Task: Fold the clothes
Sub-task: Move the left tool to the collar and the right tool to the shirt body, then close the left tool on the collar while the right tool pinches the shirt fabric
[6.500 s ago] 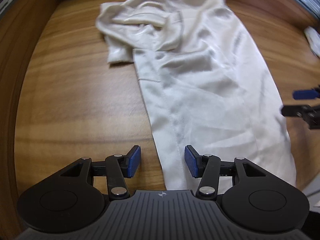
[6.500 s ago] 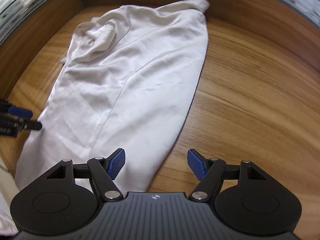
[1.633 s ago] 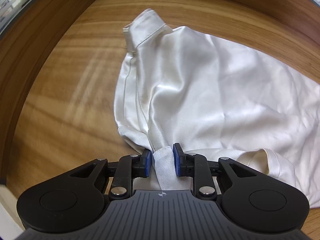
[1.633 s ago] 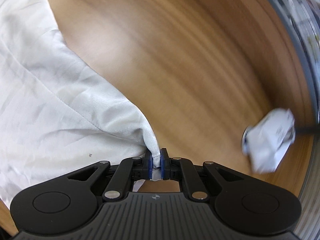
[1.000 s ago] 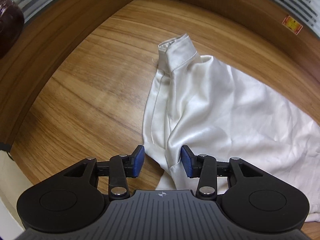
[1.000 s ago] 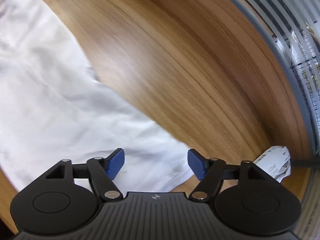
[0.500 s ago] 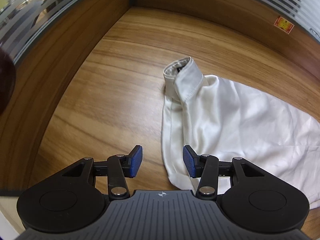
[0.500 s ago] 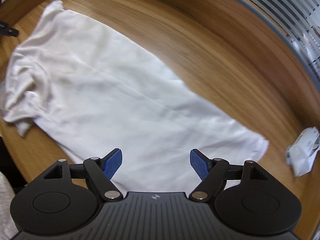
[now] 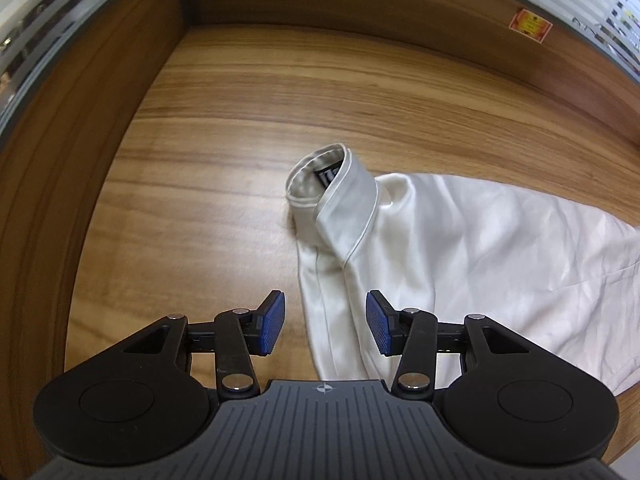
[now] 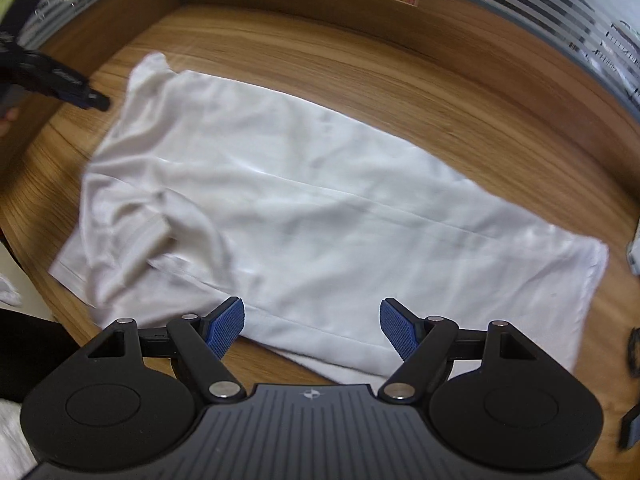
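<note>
- shirt [image 10: 320,208] lies flat across the middle of the bench [image 10: 440,92], collar [image 9: 332,196] at centre of the left view.
- both grippers, left [image 9: 324,322] and right [image 10: 312,326], gape empty above it.
- flatten the bunched sleeve [image 10: 152,240] at lower left before folding.

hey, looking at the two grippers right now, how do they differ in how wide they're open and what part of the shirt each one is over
The right gripper has its blue pads spread wider than the left gripper. The left gripper hangs over the collar end of the white shirt, by the folded edge below the collar; the right gripper hangs over the shirt's long near edge, mid-body. Both are open, and neither is gripping any cloth.
</note>
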`<move>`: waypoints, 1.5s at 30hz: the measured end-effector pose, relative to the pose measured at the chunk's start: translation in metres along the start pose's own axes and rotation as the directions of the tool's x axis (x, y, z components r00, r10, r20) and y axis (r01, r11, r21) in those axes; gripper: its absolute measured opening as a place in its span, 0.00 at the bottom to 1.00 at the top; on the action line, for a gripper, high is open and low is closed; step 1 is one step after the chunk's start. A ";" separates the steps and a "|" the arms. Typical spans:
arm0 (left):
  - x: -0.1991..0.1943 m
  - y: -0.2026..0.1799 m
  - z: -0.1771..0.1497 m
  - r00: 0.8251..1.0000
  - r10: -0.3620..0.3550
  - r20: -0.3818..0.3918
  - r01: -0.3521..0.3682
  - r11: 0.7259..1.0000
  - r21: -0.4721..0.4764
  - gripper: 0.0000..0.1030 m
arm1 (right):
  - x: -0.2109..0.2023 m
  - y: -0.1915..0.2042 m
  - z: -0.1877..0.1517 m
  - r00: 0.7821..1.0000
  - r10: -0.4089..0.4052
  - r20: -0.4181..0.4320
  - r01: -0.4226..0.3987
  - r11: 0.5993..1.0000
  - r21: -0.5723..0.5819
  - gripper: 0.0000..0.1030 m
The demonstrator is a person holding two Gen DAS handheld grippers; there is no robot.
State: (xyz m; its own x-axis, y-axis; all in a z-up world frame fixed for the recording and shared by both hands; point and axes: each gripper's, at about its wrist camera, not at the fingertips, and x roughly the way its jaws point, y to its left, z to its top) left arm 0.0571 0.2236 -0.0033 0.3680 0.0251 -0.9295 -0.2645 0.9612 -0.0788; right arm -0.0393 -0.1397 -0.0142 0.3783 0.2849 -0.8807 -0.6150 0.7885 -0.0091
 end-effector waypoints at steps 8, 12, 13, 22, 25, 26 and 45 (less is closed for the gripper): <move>0.021 -0.001 0.007 0.999 -0.033 -0.036 0.035 0.996 0.077 0.47 | 0.012 0.061 0.003 0.999 0.037 0.024 -0.037 0.999 0.026 0.77; 0.027 0.003 0.007 0.998 -0.045 -0.044 0.049 0.994 0.094 0.47 | 0.020 0.087 0.004 0.998 0.059 0.030 -0.061 0.997 0.039 0.73; 0.028 0.003 0.007 0.998 -0.048 -0.043 0.052 0.994 0.097 0.47 | 0.023 0.093 0.004 0.997 0.069 0.030 -0.071 0.997 0.041 0.72; 0.030 0.001 0.009 0.996 -0.087 -0.011 0.087 0.988 0.129 0.34 | 0.059 0.143 -0.001 0.986 0.164 -0.039 -0.160 0.984 0.077 0.45; 0.031 0.001 0.011 0.994 -0.112 -0.002 0.111 0.985 0.129 0.24 | 0.068 0.150 -0.002 0.982 0.179 -0.057 -0.174 0.981 0.086 0.43; 0.031 0.001 0.011 0.993 -0.115 0.000 0.114 0.985 0.128 0.16 | 0.071 0.152 -0.002 0.982 0.179 -0.063 -0.173 0.981 0.085 0.42; 0.043 0.035 0.012 0.995 -0.103 -0.017 0.104 0.991 0.084 0.05 | 0.015 0.153 -0.027 0.951 0.309 -0.019 -0.303 0.941 0.148 0.01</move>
State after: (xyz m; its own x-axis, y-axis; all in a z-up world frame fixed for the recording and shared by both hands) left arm 0.0742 0.2613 -0.0412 0.3780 -0.0784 -0.9225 -0.1493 0.9782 -0.1444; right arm -0.1459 -0.0296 -0.0418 0.1564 0.5040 -0.8495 -0.5913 0.7367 0.3282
